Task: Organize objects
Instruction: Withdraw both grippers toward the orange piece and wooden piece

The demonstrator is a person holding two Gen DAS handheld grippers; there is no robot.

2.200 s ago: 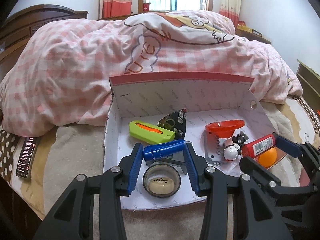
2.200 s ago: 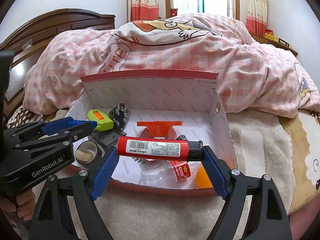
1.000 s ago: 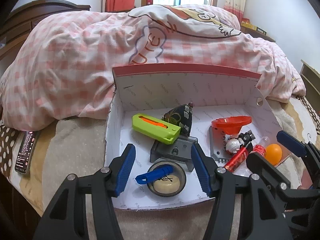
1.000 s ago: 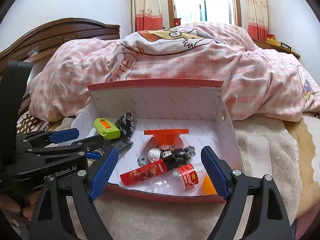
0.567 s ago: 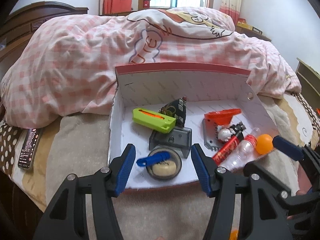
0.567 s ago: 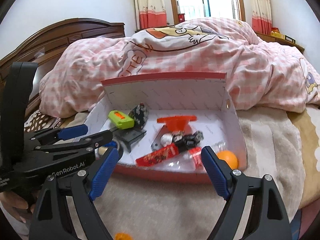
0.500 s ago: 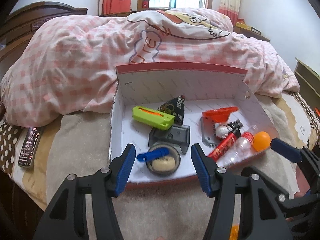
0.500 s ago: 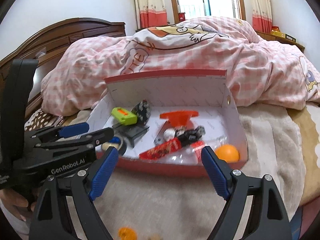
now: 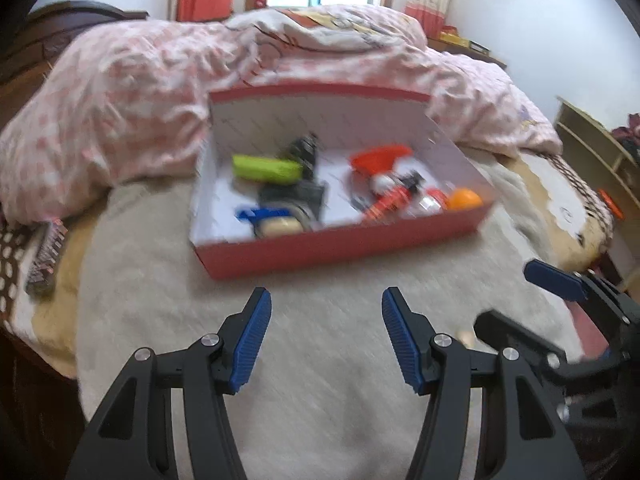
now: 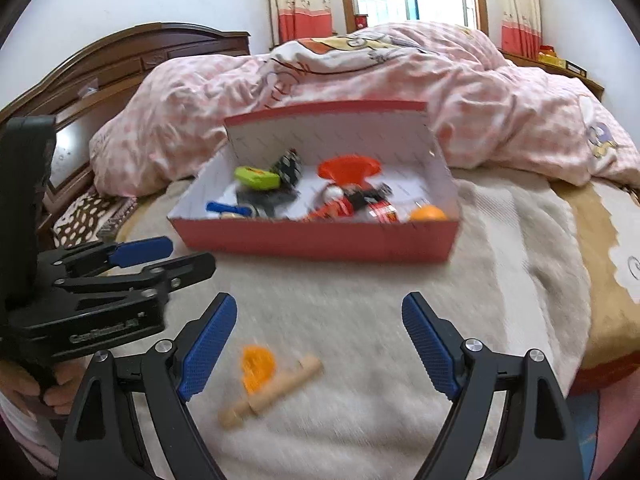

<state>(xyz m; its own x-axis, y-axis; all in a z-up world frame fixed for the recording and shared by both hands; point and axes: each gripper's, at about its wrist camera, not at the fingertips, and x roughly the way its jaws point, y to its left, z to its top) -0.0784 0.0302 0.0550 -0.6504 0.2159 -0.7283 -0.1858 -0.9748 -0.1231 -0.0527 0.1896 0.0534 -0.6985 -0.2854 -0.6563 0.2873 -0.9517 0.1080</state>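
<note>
Box (image 10: pixel 316 242), red outside and white inside, sits on the beige blanket (image 10: pixel 360 300) in front of the pink checked duvet (image 10: pixel 360 80). Inside: green case (image 10: pixel 256 177), orange funnel (image 10: pixel 349 169), red tube (image 10: pixel 332 210), orange ball (image 10: pixel 427 213), blue clip (image 10: pixel 224 209). Loose on the blanket near the camera: wooden peg (image 10: pixel 272 386) touching a small orange piece (image 10: pixel 258 366). Right gripper (image 10: pixel 318 340) spread wide, empty, above the peg. Left gripper (image 9: pixel 326 336) spread, empty, over bare blanket. Frames blurred.
</note>
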